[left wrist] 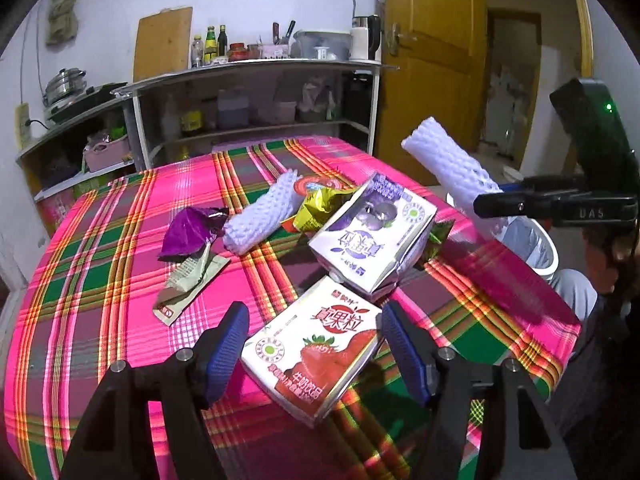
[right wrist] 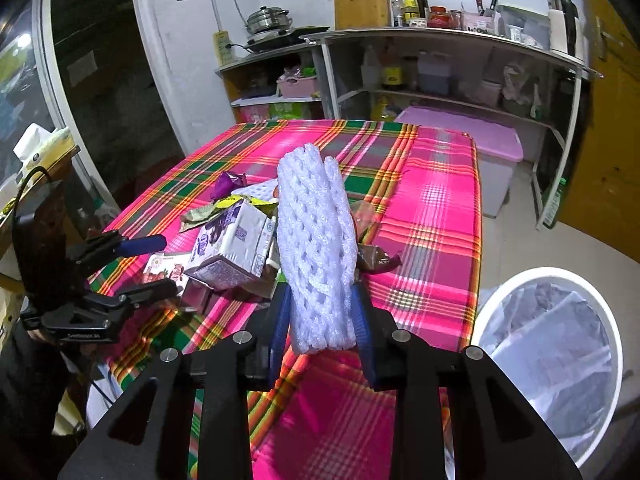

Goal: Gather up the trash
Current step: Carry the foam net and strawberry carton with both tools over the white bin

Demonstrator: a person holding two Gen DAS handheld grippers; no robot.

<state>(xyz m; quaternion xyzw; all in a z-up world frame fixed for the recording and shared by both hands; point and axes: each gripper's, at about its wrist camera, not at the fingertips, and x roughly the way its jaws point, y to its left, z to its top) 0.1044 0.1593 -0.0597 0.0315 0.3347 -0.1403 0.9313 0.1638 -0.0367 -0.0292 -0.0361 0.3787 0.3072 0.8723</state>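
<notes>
The right claw (right wrist: pixel 320 312) was clamped on a white foam fruit sleeve (right wrist: pixel 316 248), gripping only its near end, so the soft mesh could have slipped or buckled free on the way to the white bin (right wrist: pixel 600 320), which stood below and to that claw's right, beside the counter (right wrist: pixel 436 208). The sleeve's long axis ran straight out along the fingers, its free end pointing up and away from the claw; that overhang might have snagged the bin's rim if it were released too soon. The left claw (left wrist: pixel 314 350) stood wide, its blue pads to either side of a strawberry milk carton (left wrist: pixel 314 354) lying flat on the plaid cloth, corner toward the claw; whether the pads touched it could not be told. Closing on that skewed carton risked twisting it or nudging the blueberry carton (left wrist: pixel 372 232) just beyond.
</notes>
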